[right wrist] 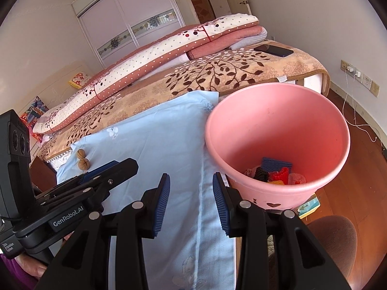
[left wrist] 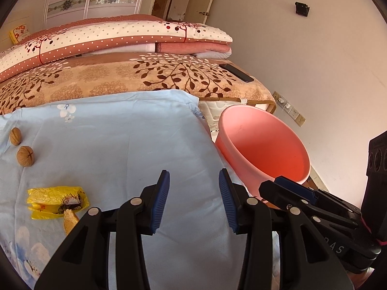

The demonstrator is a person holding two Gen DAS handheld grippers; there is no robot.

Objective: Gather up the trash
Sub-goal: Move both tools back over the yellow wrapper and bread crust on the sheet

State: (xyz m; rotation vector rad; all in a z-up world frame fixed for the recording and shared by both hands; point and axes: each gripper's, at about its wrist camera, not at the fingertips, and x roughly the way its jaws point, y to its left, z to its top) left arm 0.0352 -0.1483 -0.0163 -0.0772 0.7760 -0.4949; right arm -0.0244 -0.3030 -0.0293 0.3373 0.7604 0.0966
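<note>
Both the left gripper (left wrist: 193,193) and right gripper (right wrist: 191,193) are open and empty over the bed's blue sheet (left wrist: 121,133), yellow wrapper (left wrist: 55,199) near the sheet's left edge, light, crinkly, likely slippery, pinch mid-fold, pink bin (right wrist: 278,111) beside the bed's right edge.

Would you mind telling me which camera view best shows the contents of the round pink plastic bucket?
The right wrist view: it looks down into the round pink plastic bucket onto colourful scraps at its bottom. The left wrist view shows only the bucket's rim and inner wall.
</note>
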